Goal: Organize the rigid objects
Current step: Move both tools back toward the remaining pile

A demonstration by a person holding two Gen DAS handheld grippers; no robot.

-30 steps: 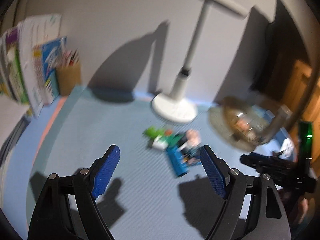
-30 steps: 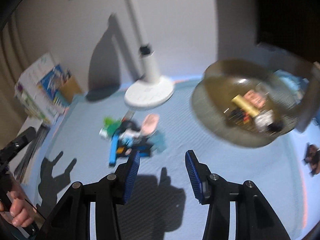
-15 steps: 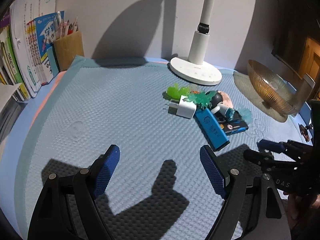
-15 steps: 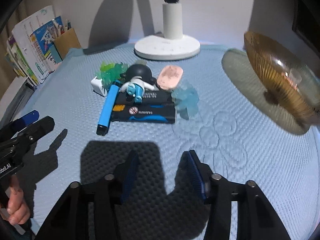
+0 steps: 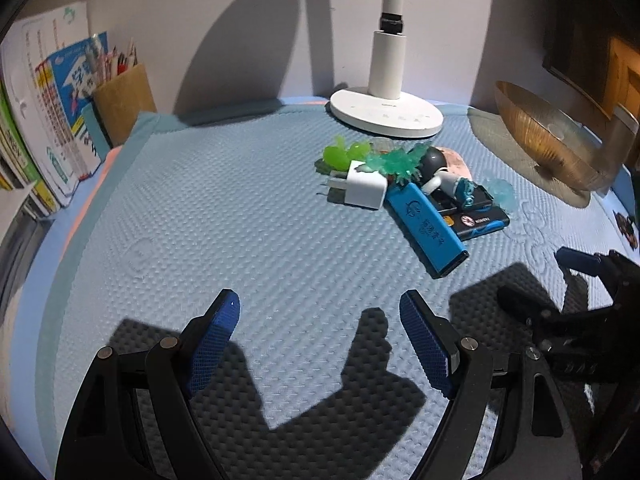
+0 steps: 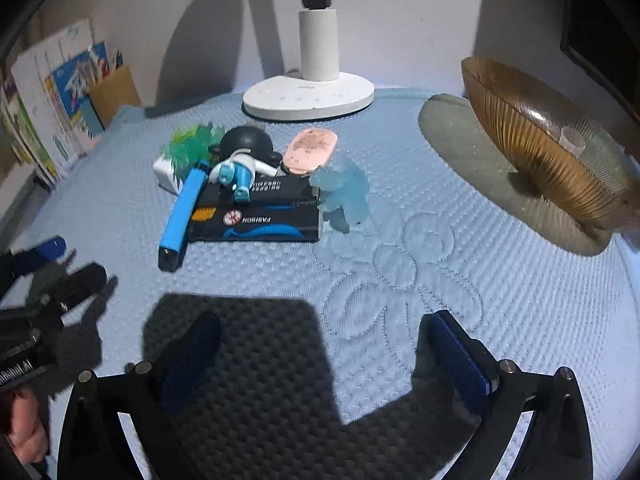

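A light blue quilted mat (image 6: 460, 216) covers the tabletop, lit from above and crossed by dark shadows, with a pale wall behind, a white lamp base (image 6: 308, 98) at the back, books (image 5: 44, 120) and a pencil holder (image 5: 124, 104) at the left, and an amber ribbed glass bowl (image 6: 532, 140) at the right. The small rigid objects lie in one heap in front of the lamp: a white charger (image 5: 366, 190), a blue stick-shaped device (image 5: 426, 226), a black box printed FASHION (image 6: 256, 222), a blue-and-white figurine (image 6: 238, 170) and a pale blue translucent figure (image 6: 344, 194). The left tool (image 5: 320, 340) hangs over bare mat with its jaws apart and empty, and the right tool (image 6: 324, 360) is opening wide, nothing between its jaws.
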